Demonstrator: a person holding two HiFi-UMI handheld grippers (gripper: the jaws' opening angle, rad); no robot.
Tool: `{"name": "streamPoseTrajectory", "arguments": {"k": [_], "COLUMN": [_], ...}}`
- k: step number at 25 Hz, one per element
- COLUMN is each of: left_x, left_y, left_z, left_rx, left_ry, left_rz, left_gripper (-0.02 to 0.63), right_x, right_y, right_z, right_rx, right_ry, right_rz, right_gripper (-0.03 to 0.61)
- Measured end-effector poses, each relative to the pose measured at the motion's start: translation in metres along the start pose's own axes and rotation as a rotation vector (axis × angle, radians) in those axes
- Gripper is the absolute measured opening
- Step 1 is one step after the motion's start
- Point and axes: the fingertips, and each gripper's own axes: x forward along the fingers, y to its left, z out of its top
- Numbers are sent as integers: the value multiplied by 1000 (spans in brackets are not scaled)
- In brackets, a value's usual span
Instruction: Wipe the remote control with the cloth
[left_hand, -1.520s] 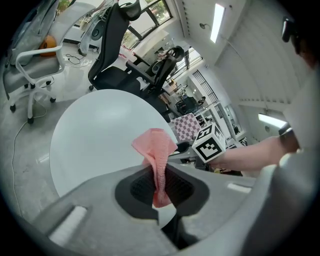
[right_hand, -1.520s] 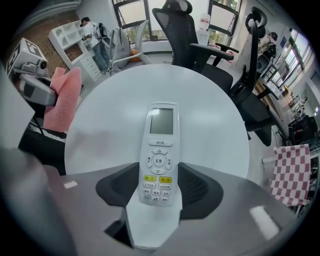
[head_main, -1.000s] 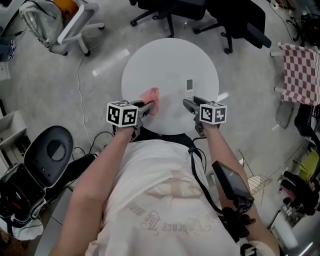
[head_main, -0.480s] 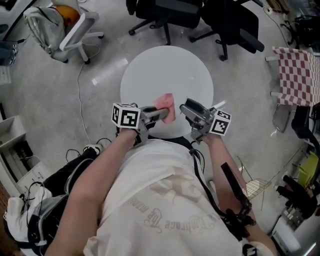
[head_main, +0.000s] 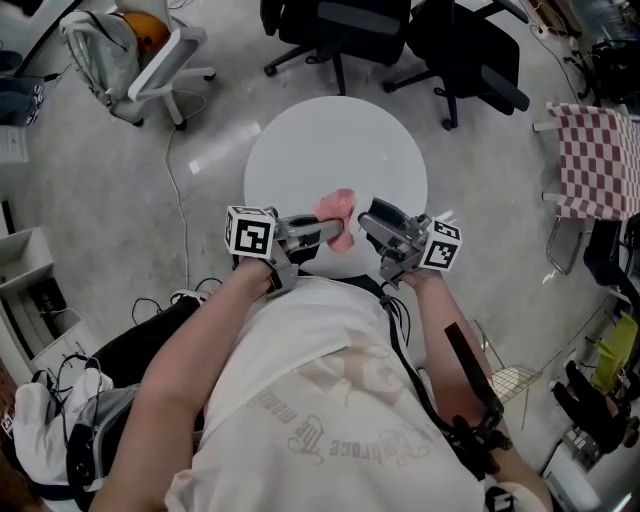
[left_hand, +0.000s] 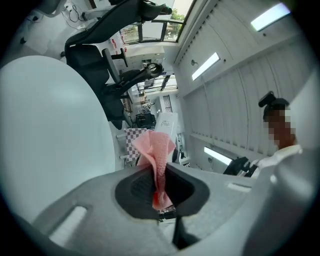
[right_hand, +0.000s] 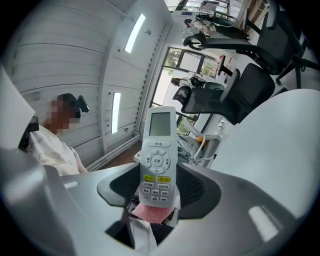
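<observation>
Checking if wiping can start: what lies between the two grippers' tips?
The pink cloth, pinched by the left gripper, hangs between it and the right gripper holding the remote control; the head view shows this.

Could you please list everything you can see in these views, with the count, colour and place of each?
Table: one, white, round, ahead of the person.
Cloth: one, pink, pinched in the left hand-held gripper.
Remote control: one, white, clamped in the right hand-held gripper.
Black office chairs: two, beyond the table.
White chair: one, upper left.
Checked fabric: one, red and white, right edge.
Left hand-held gripper: one, grey, above the table's near edge.
Right hand-held gripper: one, grey, beside it.
</observation>
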Motion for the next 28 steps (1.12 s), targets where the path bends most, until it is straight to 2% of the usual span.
{"name": "streamPoseTrajectory", "arguments": {"k": [7, 12, 18, 20, 23, 26, 28], "left_x": [0, 0, -3, -3, -1, 3, 4], "left_y": [-1, -2, -11, -21, -31, -23, -20], "left_z": [9, 39, 74, 86, 93, 87, 78], "left_rx": [34, 71, 117, 132, 91, 67, 17], "left_ry": [-6, -41, -62, -72, -67, -9, 1], "left_rz": [27, 23, 50, 34, -4, -2, -7], "left_gripper": [20, 20, 20, 20, 20, 20, 20], "right_x": [-1, 0, -4, -6, -7, -6, -5], "right_y": [6, 2, 1, 3, 3, -4, -5], "right_z": [-23, -48, -68, -73, -79, -80, -80], "right_rx": [-25, -36, -62, -78, -98, -107, -109], "right_ry": [117, 226, 310, 342, 380, 391, 384], "right_rz": [2, -11, -32, -33, -39, -57, -58], "right_gripper": [235, 235, 233, 233, 233, 233, 233]}}
